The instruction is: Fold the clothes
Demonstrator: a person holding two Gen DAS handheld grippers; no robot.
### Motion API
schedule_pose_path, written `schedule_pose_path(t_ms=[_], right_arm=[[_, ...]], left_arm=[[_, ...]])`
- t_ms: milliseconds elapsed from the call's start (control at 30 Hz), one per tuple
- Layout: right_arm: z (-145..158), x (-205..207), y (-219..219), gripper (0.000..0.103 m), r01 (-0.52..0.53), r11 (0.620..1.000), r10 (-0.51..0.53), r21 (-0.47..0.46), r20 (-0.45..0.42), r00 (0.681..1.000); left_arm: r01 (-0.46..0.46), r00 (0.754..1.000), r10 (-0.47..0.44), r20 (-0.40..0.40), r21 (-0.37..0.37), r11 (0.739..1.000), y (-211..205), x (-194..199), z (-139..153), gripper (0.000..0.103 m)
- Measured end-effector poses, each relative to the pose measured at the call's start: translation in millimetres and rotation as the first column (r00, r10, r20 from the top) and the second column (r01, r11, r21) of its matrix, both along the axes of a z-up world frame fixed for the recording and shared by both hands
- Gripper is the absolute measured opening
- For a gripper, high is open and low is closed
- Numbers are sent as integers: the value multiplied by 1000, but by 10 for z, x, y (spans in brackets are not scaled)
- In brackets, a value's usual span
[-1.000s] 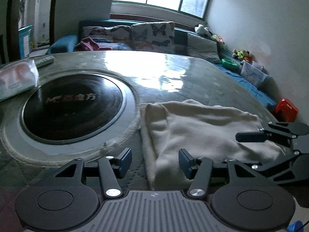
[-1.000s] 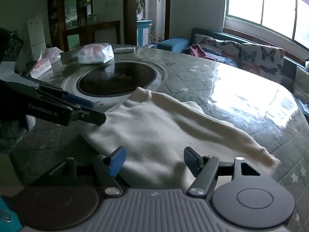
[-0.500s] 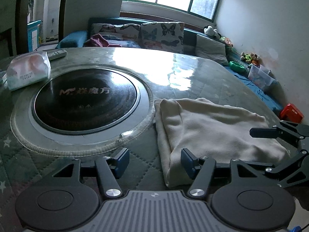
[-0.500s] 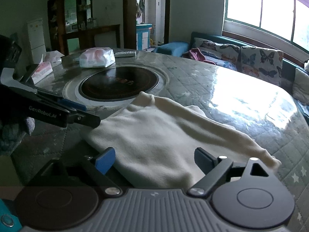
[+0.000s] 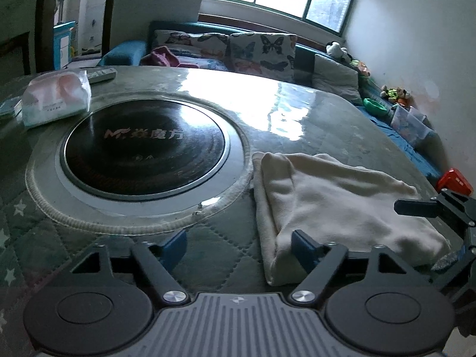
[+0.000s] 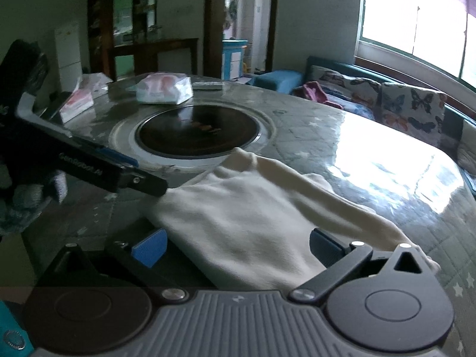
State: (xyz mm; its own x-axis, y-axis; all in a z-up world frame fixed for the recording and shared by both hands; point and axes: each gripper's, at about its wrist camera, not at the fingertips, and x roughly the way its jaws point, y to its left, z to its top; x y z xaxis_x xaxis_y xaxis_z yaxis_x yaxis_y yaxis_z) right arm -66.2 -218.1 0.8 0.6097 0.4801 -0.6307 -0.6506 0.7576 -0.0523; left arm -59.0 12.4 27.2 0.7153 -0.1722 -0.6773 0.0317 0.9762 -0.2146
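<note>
since the cream garment (image 5: 336, 199) lies doubled flat on the quilted table (image 5: 312, 122), just ahead of both spread, empty tongs, left gripper (image 5: 238, 242) and right gripper (image 6: 238, 245), we judge it soft, light and limp; grip a corner or folded edge. readable: "genrobot.ai" on the left tong; the hotplate (image 5: 142, 148) print is unclear.

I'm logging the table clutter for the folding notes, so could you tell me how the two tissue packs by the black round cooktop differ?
The white tissue pack is a soft, puffy plastic-wrapped bundle; the pink-and-white tissue pack is flatter and more box-like. The white one lies just beyond the black round cooktop; the pink-and-white one lies further left, near the table's edge. Both rest on the table, apart from the cream garment.
</note>
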Motion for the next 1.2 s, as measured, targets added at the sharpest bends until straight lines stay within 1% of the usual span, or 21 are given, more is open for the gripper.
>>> schedule_pose_path(t_ms=[100,167,267,600,733,800,867,900,967,1033,1067,1100,1200], right_arm=[[11,-30,67,103,-33,999,33,-20,7,999],[16,-45,108,103,-53,998,53,-30,12,999],[20,-79,181,103,-79,996,80,-49,22,997],[3,-150,408,101,-163,980,169,-113,41,985],[-10,-166,488,95,-190,973,197,-133,41,980],[-21,-170,518,90,-200,969,208,-142,40,977],[-39,-174,553,87,-207,966,215,-152,39,976],[-48,-175,571,82,-210,965,219,-158,38,975],[-57,-179,598,78,-216,962,226,-168,40,973],[-59,-190,626,71,-222,958,234,-179,47,971],[-59,-197,641,65,-225,957,238,-185,51,970],[-60,-201,653,61,-228,955,242,-190,54,969],[-65,-209,683,53,-239,950,255,-203,59,965]], left_arm=[[-17,1000,17,-13,-2,1000,26,7,-12,90],[-22,1000,22,-18,1,1000,33,17,-12,91],[-32,999,32,-27,7,999,37,30,-13,98],[-48,998,51,-41,56,997,16,67,-15,103],[-52,998,55,-44,72,996,9,84,-9,103],[-55,997,59,-43,81,995,7,92,-4,103],[-58,997,62,-40,87,995,10,98,3,103],[-60,997,63,-39,87,994,13,99,6,103],[-61,997,65,-40,88,994,15,103,2,103],[-59,997,63,-40,89,994,12,104,2,103],[-59,997,63,-39,87,994,13,103,4,103],[-59,997,62,-38,85,995,17,103,6,103],[-60,997,62,-37,57,997,42,107,18,101]])
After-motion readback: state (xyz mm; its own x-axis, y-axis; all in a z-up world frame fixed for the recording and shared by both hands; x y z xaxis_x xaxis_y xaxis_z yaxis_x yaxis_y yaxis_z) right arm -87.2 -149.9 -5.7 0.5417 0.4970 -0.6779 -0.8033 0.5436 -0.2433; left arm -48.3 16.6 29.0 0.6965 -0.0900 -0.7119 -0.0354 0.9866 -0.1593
